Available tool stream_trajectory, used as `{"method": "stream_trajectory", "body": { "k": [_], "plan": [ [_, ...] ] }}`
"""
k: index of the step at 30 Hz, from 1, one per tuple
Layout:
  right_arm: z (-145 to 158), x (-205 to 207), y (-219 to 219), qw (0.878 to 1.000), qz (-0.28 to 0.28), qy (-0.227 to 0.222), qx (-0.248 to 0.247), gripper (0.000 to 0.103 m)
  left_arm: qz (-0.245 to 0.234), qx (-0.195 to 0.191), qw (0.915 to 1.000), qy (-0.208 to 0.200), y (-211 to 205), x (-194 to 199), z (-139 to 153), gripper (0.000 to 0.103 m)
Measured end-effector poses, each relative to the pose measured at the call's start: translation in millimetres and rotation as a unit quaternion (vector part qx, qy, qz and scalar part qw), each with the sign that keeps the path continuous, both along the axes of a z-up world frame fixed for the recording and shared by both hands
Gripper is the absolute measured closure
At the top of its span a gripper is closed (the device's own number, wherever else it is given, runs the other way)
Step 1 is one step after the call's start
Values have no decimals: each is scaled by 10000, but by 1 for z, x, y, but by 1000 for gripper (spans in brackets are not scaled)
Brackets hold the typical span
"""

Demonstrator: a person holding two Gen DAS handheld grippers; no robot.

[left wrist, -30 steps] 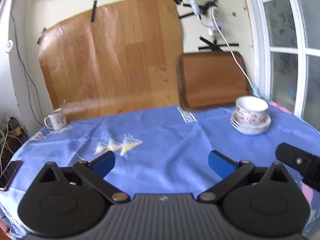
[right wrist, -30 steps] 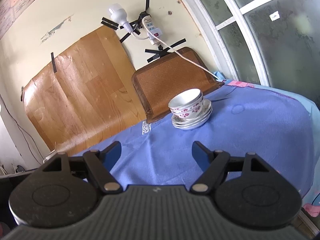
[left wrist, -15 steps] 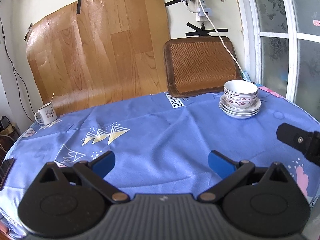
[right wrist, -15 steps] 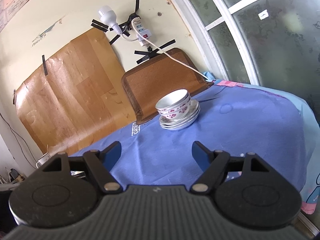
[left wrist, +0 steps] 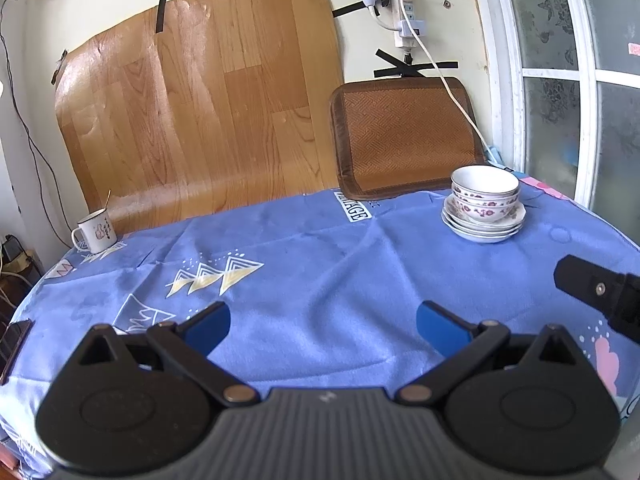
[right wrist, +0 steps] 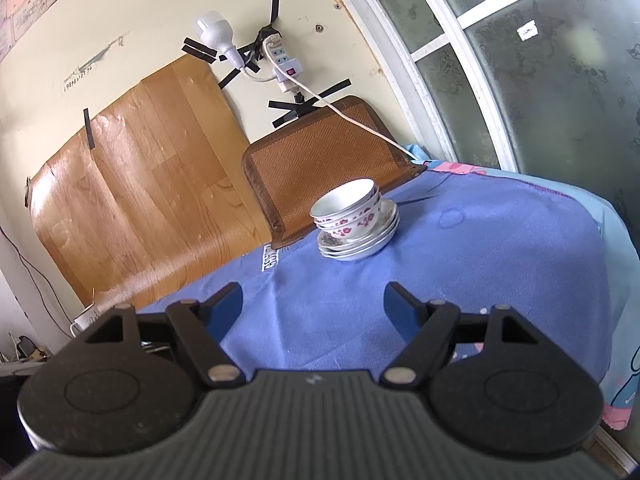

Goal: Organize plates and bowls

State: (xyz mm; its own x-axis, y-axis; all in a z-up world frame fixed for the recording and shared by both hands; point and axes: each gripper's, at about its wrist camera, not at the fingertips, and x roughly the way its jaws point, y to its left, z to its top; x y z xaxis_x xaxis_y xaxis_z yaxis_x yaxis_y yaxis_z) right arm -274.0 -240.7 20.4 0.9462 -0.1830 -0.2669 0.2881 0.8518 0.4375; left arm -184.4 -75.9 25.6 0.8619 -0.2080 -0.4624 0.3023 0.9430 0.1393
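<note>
Bowls (left wrist: 485,190) are nested on a stack of plates (left wrist: 483,227) at the far right of the table (left wrist: 320,264), just in front of a woven brown mat (left wrist: 404,136) that is leaned against the wall. How many bowls and plates are stacked cannot be counted with certainty; only rims and floral bands are shown. The left gripper (left wrist: 323,323) is held low over the blue cloth, its blue-padded jaws spread wide with nothing between them, well apart from the stack. The right gripper (right wrist: 313,307) is likewise held wide apart and empty, with the stack seen beyond its fingers. In the left wrist view only a black corner of the right gripper is seen at the right edge. A white mug (left wrist: 95,231) is set at the far left edge of the table; its print is too small to be read. A dark flat object (left wrist: 14,344) at the left edge is cut off and cannot be identified.
</note>
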Motion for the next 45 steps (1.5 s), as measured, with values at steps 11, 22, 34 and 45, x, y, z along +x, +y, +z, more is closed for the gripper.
{"method": "stream_trajectory", "body": {
  "k": [11,22,34,45],
  "plan": [
    [0,1,2,10000,52,61,-22,23,-119,94,9998,84,-3,2,-1,0],
    [1,1,1,10000,18,46,-24,23,-206,146,9994,237,-5,5,-5,0],
    [11,16,-19,9976,-22,483,-503,24,-727,-24,9955,603,-39,29,-2,0],
    [13,50,-36,9973,-10,661,-307,24,-593,64,9944,868,-45,61,-13,0]
  ]
}}
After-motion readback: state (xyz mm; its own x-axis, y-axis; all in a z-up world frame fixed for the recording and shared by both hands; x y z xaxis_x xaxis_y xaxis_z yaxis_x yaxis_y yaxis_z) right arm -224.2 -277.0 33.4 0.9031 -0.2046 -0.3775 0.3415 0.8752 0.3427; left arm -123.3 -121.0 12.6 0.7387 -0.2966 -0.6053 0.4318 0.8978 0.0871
